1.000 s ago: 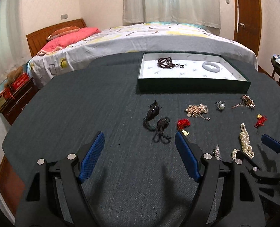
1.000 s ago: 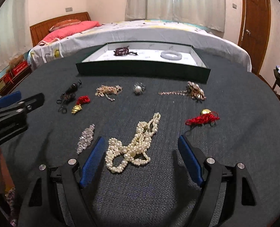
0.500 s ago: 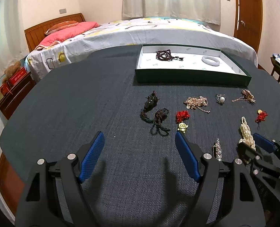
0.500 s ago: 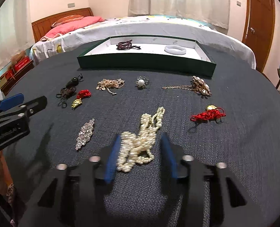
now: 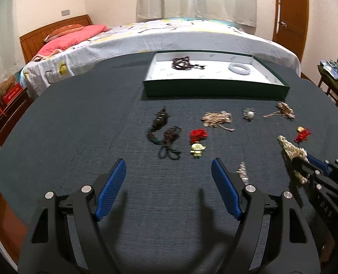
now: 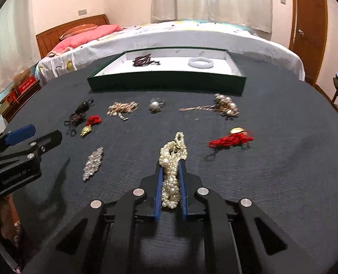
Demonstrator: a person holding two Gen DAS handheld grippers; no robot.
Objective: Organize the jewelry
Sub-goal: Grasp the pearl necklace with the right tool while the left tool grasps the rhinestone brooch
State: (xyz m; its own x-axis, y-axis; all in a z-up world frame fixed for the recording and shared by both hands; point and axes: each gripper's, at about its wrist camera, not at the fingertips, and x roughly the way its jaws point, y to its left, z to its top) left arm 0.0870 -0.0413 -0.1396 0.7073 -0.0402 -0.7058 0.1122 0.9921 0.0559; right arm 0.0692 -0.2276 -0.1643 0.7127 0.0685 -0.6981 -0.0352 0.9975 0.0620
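Observation:
My right gripper [image 6: 170, 166] is shut on the bunched pearl necklace [image 6: 172, 159], its blue pads squeezing the strands on the dark table; the necklace [image 5: 293, 151] also shows at the right of the left wrist view. My left gripper [image 5: 169, 169] hovers open over bare cloth, nothing between its fingers. The green tray [image 6: 166, 84] at the back holds a dark bead string [image 6: 144, 60] and a white bangle [image 6: 201, 62]. Loose pieces lie between: a red tassel charm [image 6: 231, 139], a silver brooch [image 6: 93, 163], a gold chain [image 6: 122, 108], a pearl brooch [image 6: 155, 105].
A black cord piece [image 5: 163, 132] and a red knot with a gold charm [image 5: 198, 140] lie ahead of the left gripper. A bed [image 5: 169, 36] stands behind the table, a wooden door [image 5: 291, 9] at the back right, a chair [image 5: 337, 77] at the right.
My right gripper's jaws went from wide apart to clamped on the pearl necklace, gathering its strands into a narrow bunch. The left gripper stayed open and nearly in place.

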